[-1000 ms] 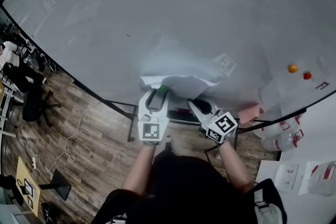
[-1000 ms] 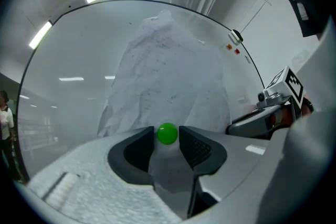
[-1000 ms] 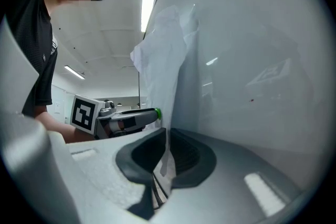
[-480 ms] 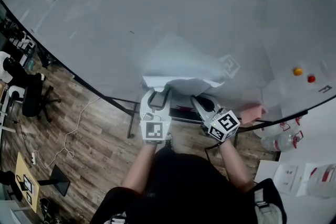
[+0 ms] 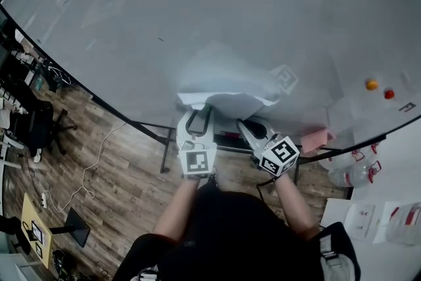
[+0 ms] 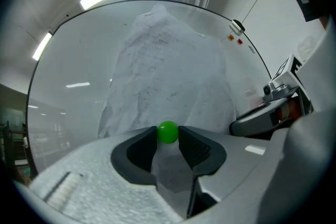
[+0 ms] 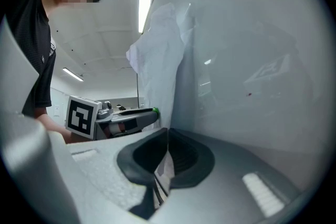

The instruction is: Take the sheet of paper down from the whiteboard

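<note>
The right gripper (image 7: pixel 167 136) has its jaws pressed together on the lower edge of the sheet of paper (image 7: pixel 160 55) — the thin white sheet rises from between the pads. Just beside it, the left gripper (image 6: pixel 168 140) has just been closing its jaws. A green ball magnet (image 6: pixel 168 132) sits between its tips, touching both pads, at the sheet's bottom edge. The paper is white, creased and faintly marked — its lower part curls away from the whiteboard (image 5: pixel 197 3).

In the head view the sheet of paper (image 5: pixel 227 85) hid the tips of the left gripper (image 5: pixel 197 119) and right gripper (image 5: pixel 250 131). Whether the left one pressed the green ball (image 6: pixel 168 132) was unclear.
</note>
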The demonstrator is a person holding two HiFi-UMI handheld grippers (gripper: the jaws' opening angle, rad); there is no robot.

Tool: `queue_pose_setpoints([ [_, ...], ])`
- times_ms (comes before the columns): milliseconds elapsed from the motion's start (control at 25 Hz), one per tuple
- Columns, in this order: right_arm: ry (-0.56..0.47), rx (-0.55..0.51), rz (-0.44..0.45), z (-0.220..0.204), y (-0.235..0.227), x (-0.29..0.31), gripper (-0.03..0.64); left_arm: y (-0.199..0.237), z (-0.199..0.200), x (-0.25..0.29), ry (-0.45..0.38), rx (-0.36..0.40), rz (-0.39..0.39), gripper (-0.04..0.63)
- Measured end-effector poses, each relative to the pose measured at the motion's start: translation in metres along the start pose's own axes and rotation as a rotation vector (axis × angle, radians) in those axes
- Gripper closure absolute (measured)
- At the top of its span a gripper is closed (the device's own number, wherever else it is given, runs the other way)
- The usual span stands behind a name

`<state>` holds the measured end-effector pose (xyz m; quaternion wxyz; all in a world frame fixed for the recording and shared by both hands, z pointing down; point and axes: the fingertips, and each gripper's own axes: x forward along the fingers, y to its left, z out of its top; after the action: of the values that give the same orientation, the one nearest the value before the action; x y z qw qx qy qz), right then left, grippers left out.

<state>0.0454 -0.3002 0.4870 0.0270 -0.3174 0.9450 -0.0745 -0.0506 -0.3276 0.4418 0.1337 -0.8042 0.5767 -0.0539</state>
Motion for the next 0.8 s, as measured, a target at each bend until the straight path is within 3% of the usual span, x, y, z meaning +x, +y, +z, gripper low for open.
queue_pose_setpoints([
  [200,-0.001,0.000,-0.004,0.000,-0.001,0.000,0.608,0.001,-0.001,0.000,0.003,-0.060,-0.002,0.462],
  [800,0.004,0.009,0.005,-0.003,0.006,-0.002,0.612,-0.005,-0.003,-0.010,0.012,-0.057,-0.010,0.463],
])
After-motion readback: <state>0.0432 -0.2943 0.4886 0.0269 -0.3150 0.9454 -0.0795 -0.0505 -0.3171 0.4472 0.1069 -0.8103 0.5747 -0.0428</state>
